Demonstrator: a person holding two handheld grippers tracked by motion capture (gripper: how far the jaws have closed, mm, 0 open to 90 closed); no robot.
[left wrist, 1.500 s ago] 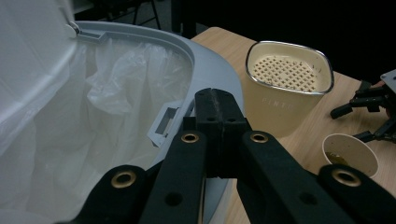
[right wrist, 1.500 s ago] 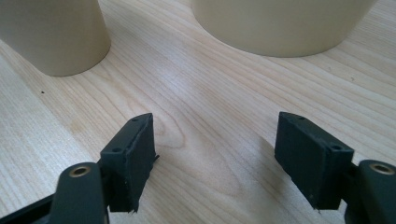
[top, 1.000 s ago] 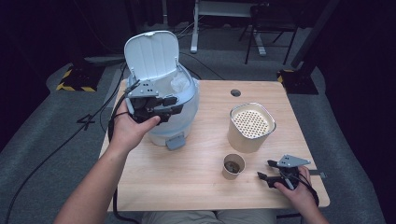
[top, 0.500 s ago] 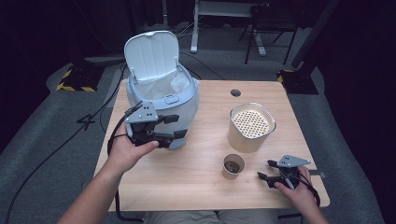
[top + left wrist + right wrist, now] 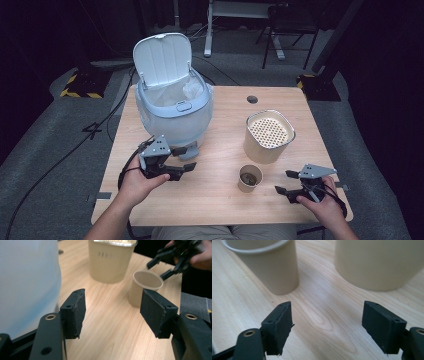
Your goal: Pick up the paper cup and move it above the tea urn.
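Both hands changed; the left hand-held gripper (image 5: 186,158) came down from the bin (image 5: 172,112) to the tabletop (image 5: 220,200), jaws opening, empty; the right hand-held gripper (image 5: 286,182) just opened near the small cup (image 5: 248,178), likely next to be picked up

matt paper cup (image 5: 248,178), wood-grain table (image 5: 220,200), plastic bin (image 5: 172,112)

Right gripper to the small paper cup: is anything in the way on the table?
Nothing visible. The right gripper has open, empty jaws, with bare table between them and the small paper cup. The larger canister stands off to the side.
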